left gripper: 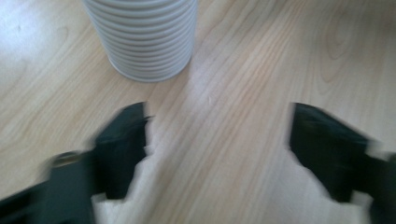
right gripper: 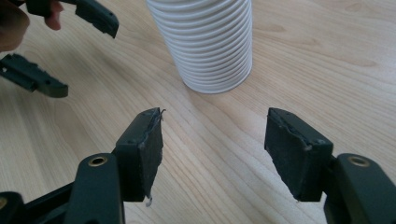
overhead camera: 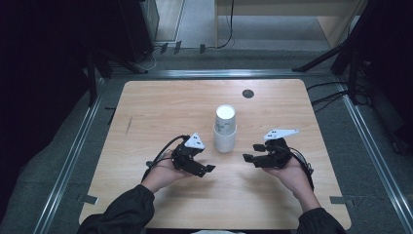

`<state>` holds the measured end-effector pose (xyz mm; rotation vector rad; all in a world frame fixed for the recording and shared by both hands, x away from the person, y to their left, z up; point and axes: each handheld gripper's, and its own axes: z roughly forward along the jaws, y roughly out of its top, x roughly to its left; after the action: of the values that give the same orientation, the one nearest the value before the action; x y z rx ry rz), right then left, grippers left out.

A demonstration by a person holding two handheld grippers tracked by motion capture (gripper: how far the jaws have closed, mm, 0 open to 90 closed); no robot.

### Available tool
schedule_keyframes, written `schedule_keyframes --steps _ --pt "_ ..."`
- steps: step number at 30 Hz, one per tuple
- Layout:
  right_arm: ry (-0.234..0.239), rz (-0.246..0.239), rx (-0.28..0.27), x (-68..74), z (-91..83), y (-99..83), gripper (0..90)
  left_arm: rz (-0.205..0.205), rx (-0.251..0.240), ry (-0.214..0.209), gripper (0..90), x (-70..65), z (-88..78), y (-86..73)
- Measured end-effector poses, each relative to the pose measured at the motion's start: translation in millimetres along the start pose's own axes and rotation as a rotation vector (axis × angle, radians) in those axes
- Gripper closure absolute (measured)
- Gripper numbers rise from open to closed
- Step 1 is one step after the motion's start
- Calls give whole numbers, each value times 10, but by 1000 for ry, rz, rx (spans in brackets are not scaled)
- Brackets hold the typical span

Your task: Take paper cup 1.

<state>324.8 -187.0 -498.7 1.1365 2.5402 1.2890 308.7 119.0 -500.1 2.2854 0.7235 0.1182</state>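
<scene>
High view: both grippers, left (overhead camera: pixel 207 169) and right (overhead camera: pixel 247 152), flank the stacked cups (overhead camera: pixel 225 130), jaws parted and empty, positioned to grasp.

wooden table (overhead camera: pixel 160 105), dark round disc (overhead camera: pixel 248 93)

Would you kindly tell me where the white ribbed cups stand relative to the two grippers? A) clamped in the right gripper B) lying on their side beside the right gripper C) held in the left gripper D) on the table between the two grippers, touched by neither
D: the white ribbed cups stand upright on the table, with the left gripper and right gripper apart from them on either side, nothing between their jaws.
</scene>
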Motion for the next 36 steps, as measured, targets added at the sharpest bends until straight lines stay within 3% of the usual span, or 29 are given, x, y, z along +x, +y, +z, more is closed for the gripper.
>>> schedule_keyframes --steps 6,8,13,14,15,16,20,24,26,28,32,36 --pt "5 -4 -3 -2 -19 12 402 -33 16 13 328 52 -51 -14" --pt "-3 -61 4 6 -35 26 382 -42 17 10 335 72 -58 -20" --pt "6 -73 11 19 -51 29 376 -36 20 5 336 90 -70 -24" --pt "4 -78 12 20 -54 30 341 -38 20 -5 336 98 -81 -24" --pt "4 -78 12 20 -54 30 341 -38 20 -5 336 98 -81 -24" --pt "3 -64 10 18 -47 35 279 -42 24 -15 335 108 -88 -29" --pt "4 -52 9 24 -45 48 308 -46 26 -15 335 119 -98 -40" --pt "-7 -24 22 36 -12 53 184 -30 19 -17 335 118 -111 -43" --pt "-15 -8 28 37 5 55 198 -29 17 -21 335 118 -112 -43" --pt "-12 -47 62 45 28 49 224 -25 16 -21 334 123 -116 -45" --pt "6 -67 73 67 13 56 316 -29 22 -29 334 150 -133 -51" --pt "23 -103 76 83 1 59 346 -24 33 -31 333 147 -135 -65"
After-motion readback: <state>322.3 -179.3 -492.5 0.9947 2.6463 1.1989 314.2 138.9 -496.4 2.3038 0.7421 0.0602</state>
